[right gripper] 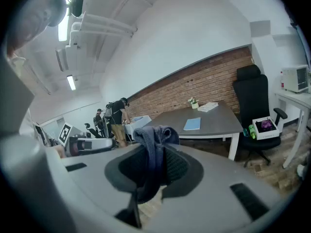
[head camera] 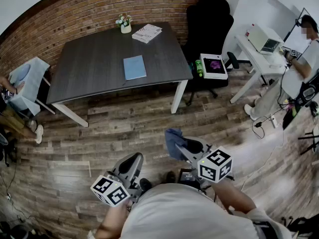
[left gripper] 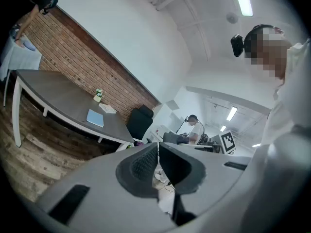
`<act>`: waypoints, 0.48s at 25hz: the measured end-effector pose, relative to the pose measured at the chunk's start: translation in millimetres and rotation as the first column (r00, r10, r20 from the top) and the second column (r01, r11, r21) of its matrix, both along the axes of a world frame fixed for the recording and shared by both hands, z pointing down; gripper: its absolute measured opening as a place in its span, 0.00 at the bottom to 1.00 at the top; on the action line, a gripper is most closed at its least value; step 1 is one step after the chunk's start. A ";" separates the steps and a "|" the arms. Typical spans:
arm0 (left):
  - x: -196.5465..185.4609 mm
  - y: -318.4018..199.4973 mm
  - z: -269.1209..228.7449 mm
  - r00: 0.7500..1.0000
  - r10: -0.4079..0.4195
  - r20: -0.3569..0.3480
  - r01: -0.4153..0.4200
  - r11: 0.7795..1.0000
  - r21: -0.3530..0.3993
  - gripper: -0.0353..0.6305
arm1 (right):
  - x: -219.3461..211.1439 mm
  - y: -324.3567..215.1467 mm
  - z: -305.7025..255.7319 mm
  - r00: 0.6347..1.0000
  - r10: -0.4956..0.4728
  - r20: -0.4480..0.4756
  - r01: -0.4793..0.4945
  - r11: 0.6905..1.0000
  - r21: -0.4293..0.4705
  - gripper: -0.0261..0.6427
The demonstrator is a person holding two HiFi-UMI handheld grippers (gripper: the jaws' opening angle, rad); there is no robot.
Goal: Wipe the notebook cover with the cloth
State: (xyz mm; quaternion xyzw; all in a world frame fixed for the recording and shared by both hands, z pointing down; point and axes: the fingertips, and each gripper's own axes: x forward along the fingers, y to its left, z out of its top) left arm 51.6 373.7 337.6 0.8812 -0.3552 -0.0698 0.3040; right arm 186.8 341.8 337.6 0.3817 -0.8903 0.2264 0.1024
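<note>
**brick-walled room: cloth [right gripper: 154,140] gripped, notebook [head camera: 134,67] on the worktop [head camera: 89,78]**

a brick wall [head camera: 99,6] backs the dark grey worktop, which stands on a wooden plank floor [head camera: 124,128]. the blue notebook lies flat and closed near the middle of the worktop. a small flower pot [head camera: 124,24] and a stack of printed papers [head camera: 147,33] sit at the far edge, apart from the notebook. a black office chair [head camera: 209,19] stands at the worktop's right end. the right tool [right gripper: 153,161] is clamped on the dark blue cloth, which bunches above the jaws and hangs below them. the left tool [left gripper: 158,163] has its jaws pressed together with nothing between them. the 2 tools are over the floor, well apart from the worktop and the notebook.
</note>
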 end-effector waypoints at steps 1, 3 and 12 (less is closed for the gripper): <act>-0.6 -0.1 0.2 1.000 -0.001 0.000 0.001 1.000 0.001 0.08 | -0.8 -0.2 0.3 1.000 -0.001 -0.002 0.001 1.000 0.001 0.16; -1.6 -0.2 0.2 1.000 -0.003 -0.001 0.003 1.000 0.002 0.08 | -2.2 -0.2 0.7 1.000 -0.004 -0.006 0.004 1.000 0.003 0.16; -5.5 1.0 -1.0 1.000 -0.002 -0.004 0.002 1.000 0.008 0.08 | -8.8 1.1 -0.3 1.000 -0.011 -0.012 0.011 1.000 0.006 0.16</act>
